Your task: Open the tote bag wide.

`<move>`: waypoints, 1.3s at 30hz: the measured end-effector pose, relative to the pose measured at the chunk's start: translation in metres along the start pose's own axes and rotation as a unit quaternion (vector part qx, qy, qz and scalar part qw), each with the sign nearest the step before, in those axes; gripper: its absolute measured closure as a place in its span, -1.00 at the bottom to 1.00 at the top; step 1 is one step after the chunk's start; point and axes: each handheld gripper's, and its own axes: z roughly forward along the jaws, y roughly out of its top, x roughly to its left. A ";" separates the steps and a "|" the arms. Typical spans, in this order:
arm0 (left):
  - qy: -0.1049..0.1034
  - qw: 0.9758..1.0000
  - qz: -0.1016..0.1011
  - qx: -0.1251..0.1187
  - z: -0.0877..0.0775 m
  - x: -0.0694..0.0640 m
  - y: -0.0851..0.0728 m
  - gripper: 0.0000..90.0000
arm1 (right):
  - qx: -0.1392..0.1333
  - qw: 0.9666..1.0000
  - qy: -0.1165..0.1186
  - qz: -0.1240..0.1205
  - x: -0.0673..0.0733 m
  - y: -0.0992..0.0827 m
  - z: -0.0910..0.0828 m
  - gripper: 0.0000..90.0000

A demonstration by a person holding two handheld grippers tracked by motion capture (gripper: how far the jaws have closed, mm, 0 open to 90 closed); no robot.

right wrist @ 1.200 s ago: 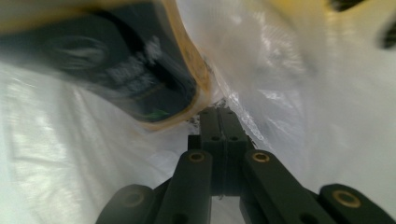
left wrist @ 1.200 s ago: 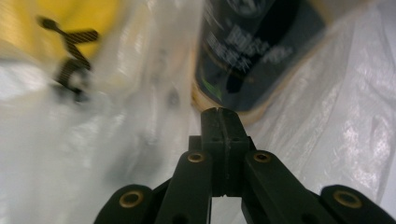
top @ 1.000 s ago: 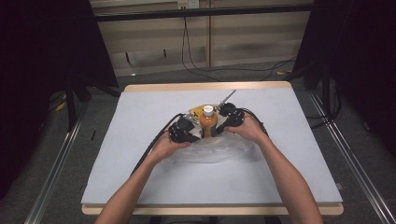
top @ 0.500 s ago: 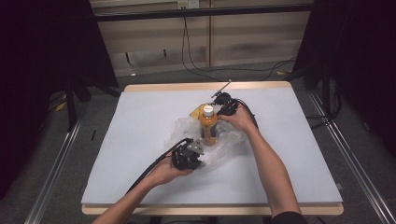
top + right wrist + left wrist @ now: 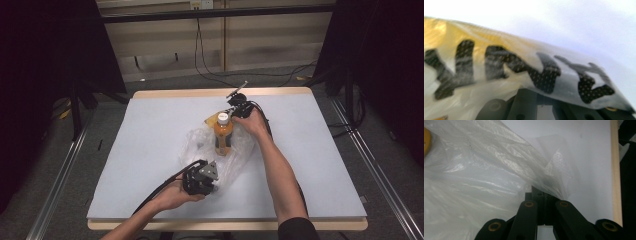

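A clear plastic bag lies stretched across the middle of the table, and an orange bottle with a white cap stands upright in it. My left gripper is at the bag's near end, shut on a pinch of the film. In the left gripper view the jaws of my left gripper meet on the bag. At the far end, just behind the bottle, my right gripper holds the bag's edge. The printed yellow and black film of the bag drapes over my right gripper.
The table has a pale blue-grey top with a wooden rim. Black cables trail from both grippers toward the near edge. Dark stands and floor cables lie beyond the far edge.
My left gripper has pulled back toward the near edge with the bag's end. My right gripper has moved toward the far side. The bag is now drawn out long between them.
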 end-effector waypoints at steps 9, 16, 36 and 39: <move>-0.007 0.999 -0.025 -0.033 -0.012 0.013 -0.002 1.00 | -0.029 0.999 0.028 0.005 0.005 -0.010 -0.009 1.00; 0.031 0.994 -0.053 -0.093 -0.044 0.040 0.009 1.00 | -0.073 0.994 0.077 -0.032 0.021 -0.027 -0.046 1.00; 0.117 0.977 -0.173 -0.045 -0.010 0.135 -0.014 1.00 | -0.055 0.992 0.087 -0.077 0.030 -0.111 -0.058 1.00; 0.140 0.971 -0.186 -0.051 -0.013 0.142 -0.020 1.00 | -0.065 0.991 0.087 -0.076 0.026 -0.121 -0.063 1.00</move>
